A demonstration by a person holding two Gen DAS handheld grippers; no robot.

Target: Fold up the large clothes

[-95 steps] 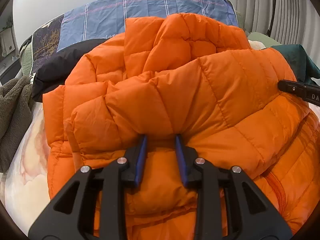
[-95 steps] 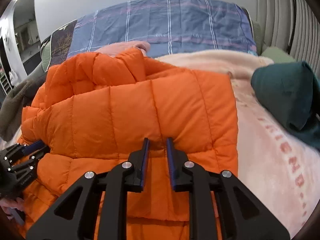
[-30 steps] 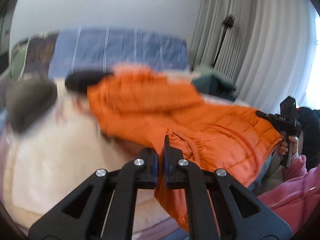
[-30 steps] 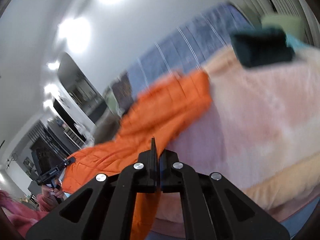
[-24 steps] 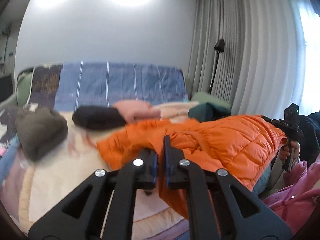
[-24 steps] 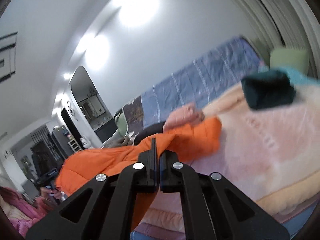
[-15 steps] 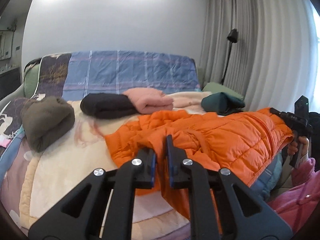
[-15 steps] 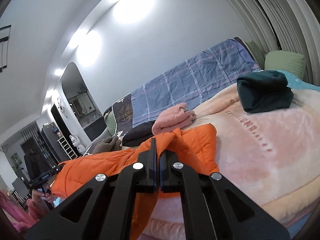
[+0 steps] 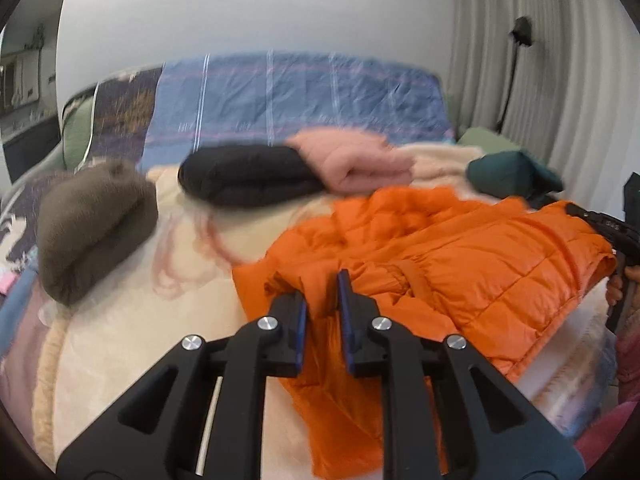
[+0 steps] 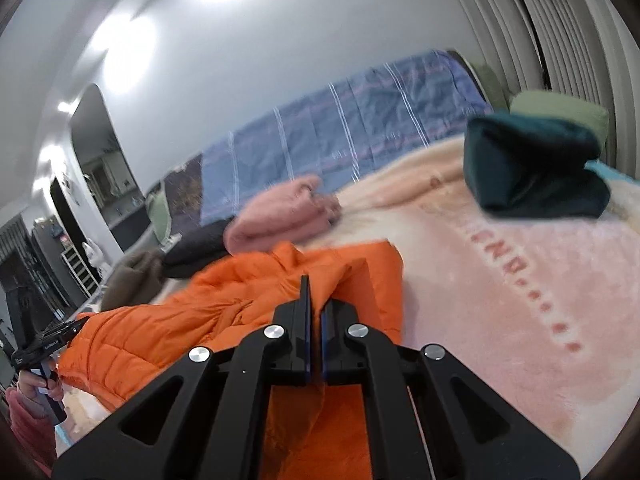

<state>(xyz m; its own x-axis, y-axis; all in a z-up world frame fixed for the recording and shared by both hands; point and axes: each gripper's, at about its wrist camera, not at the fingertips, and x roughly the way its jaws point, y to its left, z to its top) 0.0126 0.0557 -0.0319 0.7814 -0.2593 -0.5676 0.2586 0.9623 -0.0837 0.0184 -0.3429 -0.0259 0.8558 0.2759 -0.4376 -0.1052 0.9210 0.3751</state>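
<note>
An orange puffer jacket (image 9: pixel 460 264) lies spread across the near part of the bed, and one edge hangs over the front. My left gripper (image 9: pixel 321 292) holds a bunched edge of the jacket; its jaws are opening, and the fabric still fills the gap between the pads. In the right wrist view the jacket (image 10: pixel 224 312) stretches off to the left. There my right gripper (image 10: pixel 316 300) is shut on a thin fold of it. Each gripper shows in the other's view, the right gripper (image 9: pixel 604 226) at the far right and the left gripper (image 10: pixel 44 346) at the far left, each with a hand on its grip.
On the cream and pink blanket (image 9: pixel 140 340) sit a brown bundle (image 9: pixel 92 224), a folded black garment (image 9: pixel 248 176), a pink one (image 9: pixel 352 160) and a teal one (image 10: pixel 532 168). A blue plaid cover (image 9: pixel 300 96) stands at the head. Curtains and a floor lamp (image 9: pixel 520 36) are to the right.
Both grippers have come forward and down over the bed, laying the jacket onto the blanket. The gap between the left jaws has widened; the right jaws stay closed.
</note>
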